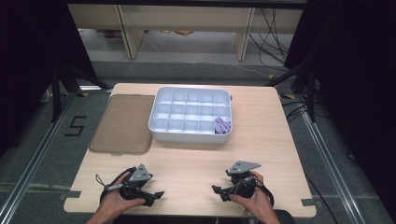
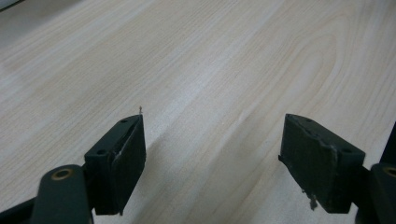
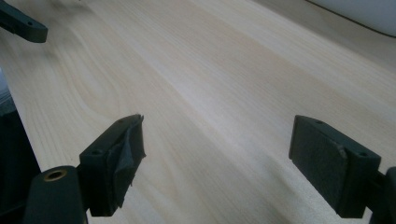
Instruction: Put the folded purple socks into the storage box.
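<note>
A: At the bottom of the high view, the left gripper point(image 1: 156, 195) and the right gripper point(image 1: 217, 190) rest low over the table point(image 1: 196, 158), tips turned toward each other. Both have their jaws spread wide with nothing between them; each gripper view has bare wood in the gap.

B: And the work itself?

A: Nearest to them is the tray point(image 1: 191, 115), white and divided, in the upper middle of the frame. A purple thing point(image 1: 222, 126) lies in its lower right compartment; too small to say what it is. A brown lid point(image 1: 123, 123) lies flat at the tray's left, just beside it.

B: What might go wrong?

A: I'd judge three things. The compartment is narrow, so wide jaws could catch on the dividers or the tray's wall and shove the tray instead of closing on the purple thing. The tray looks light; a one-sided push might slide it toward the lid. And the lid lies flat, so a jaw may scrape the table without getting under its edge.

B: So steady the tray first?

A: Likely wise.
</note>
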Demonstrator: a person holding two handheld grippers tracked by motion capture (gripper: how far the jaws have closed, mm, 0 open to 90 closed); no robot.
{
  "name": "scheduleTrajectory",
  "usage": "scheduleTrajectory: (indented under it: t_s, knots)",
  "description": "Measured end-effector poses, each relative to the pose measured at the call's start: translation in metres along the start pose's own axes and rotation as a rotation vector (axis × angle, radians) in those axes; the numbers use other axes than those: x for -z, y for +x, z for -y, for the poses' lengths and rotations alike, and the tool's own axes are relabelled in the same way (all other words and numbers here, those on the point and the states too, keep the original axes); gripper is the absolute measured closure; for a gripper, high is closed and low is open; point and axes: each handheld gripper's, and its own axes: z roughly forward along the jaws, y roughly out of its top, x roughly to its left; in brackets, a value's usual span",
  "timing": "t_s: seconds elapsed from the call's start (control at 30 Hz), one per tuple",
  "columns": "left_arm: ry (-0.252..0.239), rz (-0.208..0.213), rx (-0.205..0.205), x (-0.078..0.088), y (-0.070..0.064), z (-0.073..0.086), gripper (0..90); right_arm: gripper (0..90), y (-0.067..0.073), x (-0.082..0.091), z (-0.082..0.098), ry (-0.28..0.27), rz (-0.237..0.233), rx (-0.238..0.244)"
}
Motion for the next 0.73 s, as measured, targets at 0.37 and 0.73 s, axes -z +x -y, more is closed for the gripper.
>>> scheduleTrajectory:
  t_s: [0.37,0.73]
  knots:
    - [0.001,-0.001,0.0,0.0,-0.0002,0.0,22.2,19.2,-0.0015,-0.0004,0.0004,-0.008,0.007,0.015]
    - [0.008,-0.004,-0.014,0.001,0.001,-0.0002,22.2,19.4,-0.002,-0.0009,0.0004,-0.009,0.01,0.024]
